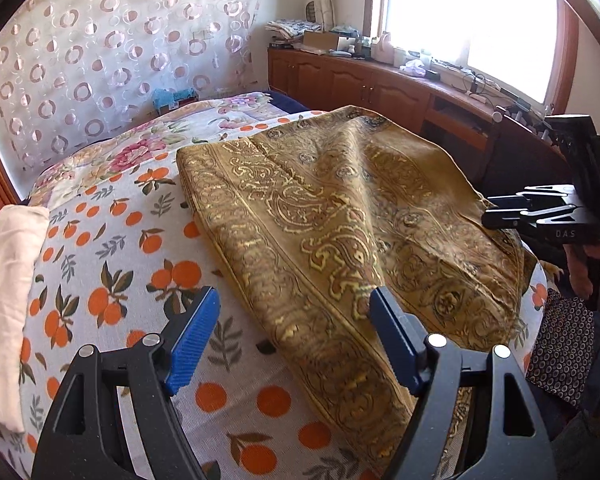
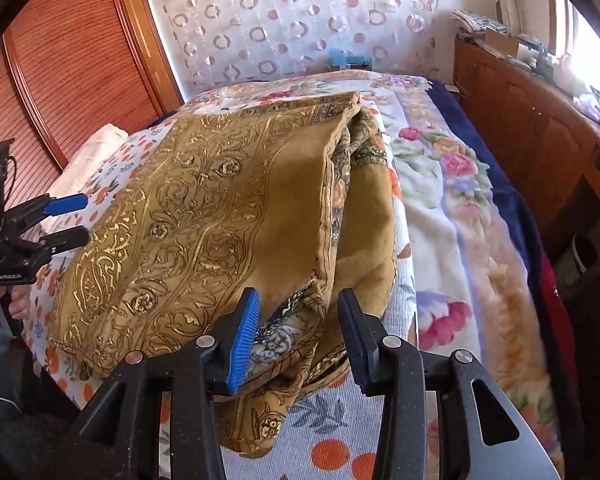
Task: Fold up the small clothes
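Gold paisley cloth (image 1: 340, 216) lies doubled over on the bed (image 1: 112, 264), edges uneven; more folds look needed. Left tool (image 1: 292, 320) gapes empty, right tool (image 2: 298, 320) parted, gripping nothing.

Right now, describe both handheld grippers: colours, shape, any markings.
Both are matte black frames with triangular cut-outs and silver rivets. The left gripper and the right gripper each carry two blue ribbed pads. White lettering marks each body, too small to read surely. No cables or sleeves show clearly.
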`<action>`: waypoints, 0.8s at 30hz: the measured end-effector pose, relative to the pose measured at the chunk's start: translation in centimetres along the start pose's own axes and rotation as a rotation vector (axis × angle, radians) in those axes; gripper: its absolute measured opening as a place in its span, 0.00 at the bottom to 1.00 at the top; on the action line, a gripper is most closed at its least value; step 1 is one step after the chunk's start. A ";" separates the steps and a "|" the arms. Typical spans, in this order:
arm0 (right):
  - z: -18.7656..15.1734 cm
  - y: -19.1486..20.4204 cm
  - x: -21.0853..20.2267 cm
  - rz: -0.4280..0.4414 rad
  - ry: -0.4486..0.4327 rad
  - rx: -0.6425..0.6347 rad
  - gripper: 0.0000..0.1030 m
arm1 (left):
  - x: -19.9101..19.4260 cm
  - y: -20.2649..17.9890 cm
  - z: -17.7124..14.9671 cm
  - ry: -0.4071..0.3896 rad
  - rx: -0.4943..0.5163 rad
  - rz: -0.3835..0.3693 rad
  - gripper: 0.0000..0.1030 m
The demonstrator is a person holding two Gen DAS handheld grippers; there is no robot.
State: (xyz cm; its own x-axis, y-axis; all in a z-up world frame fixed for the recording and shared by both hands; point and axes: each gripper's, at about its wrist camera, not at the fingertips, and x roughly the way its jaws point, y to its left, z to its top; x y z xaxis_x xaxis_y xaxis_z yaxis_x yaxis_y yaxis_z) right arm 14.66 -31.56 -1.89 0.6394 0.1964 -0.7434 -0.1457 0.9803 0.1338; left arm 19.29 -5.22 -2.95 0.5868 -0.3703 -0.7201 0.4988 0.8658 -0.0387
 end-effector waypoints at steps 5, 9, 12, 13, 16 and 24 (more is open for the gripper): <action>-0.1 0.3 -0.2 -0.008 -0.015 -0.007 0.41 | -0.3 -0.5 -0.9 0.006 -0.012 0.002 0.76; -0.1 0.6 -0.3 -0.006 -0.028 -0.015 0.41 | -0.9 -0.9 -1.4 -0.002 -0.013 0.010 0.76; -0.5 0.4 0.0 0.020 -0.035 -0.010 0.28 | -1.3 -1.3 -1.7 -0.011 -0.015 0.018 0.76; -0.7 0.2 0.2 0.024 -0.032 0.000 0.24 | -1.4 -1.4 -1.8 -0.013 -0.016 0.022 0.76; -1.0 0.2 -0.2 0.039 -0.052 -0.006 0.06 | -1.8 -1.6 -2.3 -0.012 -0.023 0.021 0.76; -1.3 0.2 -4.9 0.020 -0.157 -0.060 0.04 | -2.4 -0.9 -2.7 -0.012 -0.041 0.031 0.76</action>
State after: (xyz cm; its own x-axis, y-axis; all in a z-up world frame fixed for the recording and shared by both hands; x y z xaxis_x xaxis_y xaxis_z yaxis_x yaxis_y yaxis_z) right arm 10.54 -32.31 0.93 0.7456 0.2213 -0.6286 -0.2009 0.9740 0.1046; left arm 15.73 -4.20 -3.07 0.6094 -0.3474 -0.7127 0.4541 0.8898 -0.0455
